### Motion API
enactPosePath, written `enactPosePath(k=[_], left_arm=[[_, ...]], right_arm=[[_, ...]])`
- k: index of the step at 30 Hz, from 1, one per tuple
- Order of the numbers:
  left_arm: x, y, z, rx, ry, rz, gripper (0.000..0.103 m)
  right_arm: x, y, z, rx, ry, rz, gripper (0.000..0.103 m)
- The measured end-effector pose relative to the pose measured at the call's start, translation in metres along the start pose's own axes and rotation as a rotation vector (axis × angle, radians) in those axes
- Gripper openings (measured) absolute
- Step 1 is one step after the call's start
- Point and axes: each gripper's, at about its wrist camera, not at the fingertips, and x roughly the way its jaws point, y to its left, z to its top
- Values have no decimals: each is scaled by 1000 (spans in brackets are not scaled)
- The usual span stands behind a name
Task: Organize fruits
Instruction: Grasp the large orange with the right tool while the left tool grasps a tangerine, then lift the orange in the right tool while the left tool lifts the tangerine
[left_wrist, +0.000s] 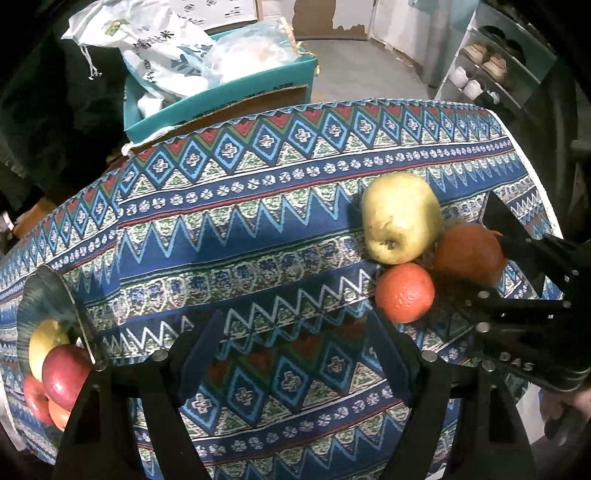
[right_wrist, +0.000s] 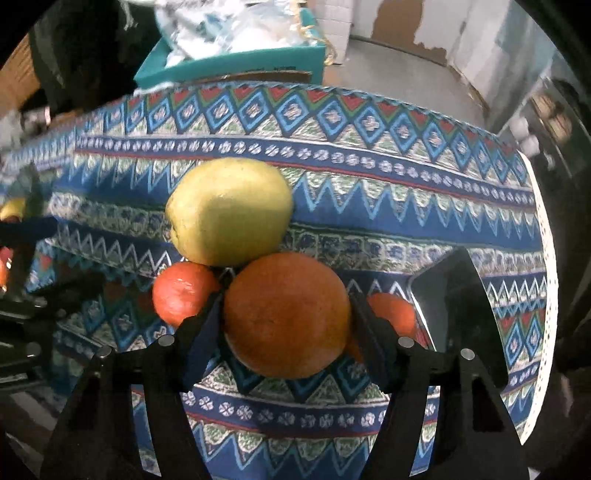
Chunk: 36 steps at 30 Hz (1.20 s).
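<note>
The right hand-held gripper has its jaws clamped on a large, round, matt orange. At its 12 o'clock, touching, lies a yellow-green pear; at 9 o'clock a smaller glossy orange. All rest on the patterned surface. The left hand-held gripper hovers with jaws apart, empty.

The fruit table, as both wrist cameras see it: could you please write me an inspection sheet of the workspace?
Surface: patterned tablecloth covering the table.
Job's things: yellow-green apple, large orange and small orange clustered together; red and yellow apples far left.
Clutter: nothing seen.
Grippers: left gripper open and empty above the cloth; right gripper closed on the large orange.
Cables: nothing seen.
Surroundings: teal box holding bags; shoe shelf.
</note>
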Motion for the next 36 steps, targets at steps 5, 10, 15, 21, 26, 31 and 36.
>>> enactPosePath(k=[5, 10, 15, 21, 26, 31, 36], left_arm=[[2, -12, 4, 2, 2, -34, 81], [9, -32, 9, 22, 11, -61, 82], [21, -46, 12, 19, 35, -78, 82], [35, -55, 14, 4, 53, -101, 82], [45, -57, 14, -21, 67, -121, 79], [53, -57, 11, -40, 86, -166, 59], [50, -57, 6, -45, 73, -189, 46]], right_arm=[[-25, -23, -2, 85, -58, 16, 68], [-43, -41, -5, 150, -105, 21, 68], [-53, -57, -11, 211, -126, 30, 68], [-51, -71, -16, 254, -127, 27, 68], [-49, -73, -18, 267, -123, 31, 69], [-48, -70, -17, 258, -120, 29, 69], [-48, -65, -17, 243, -119, 20, 69]])
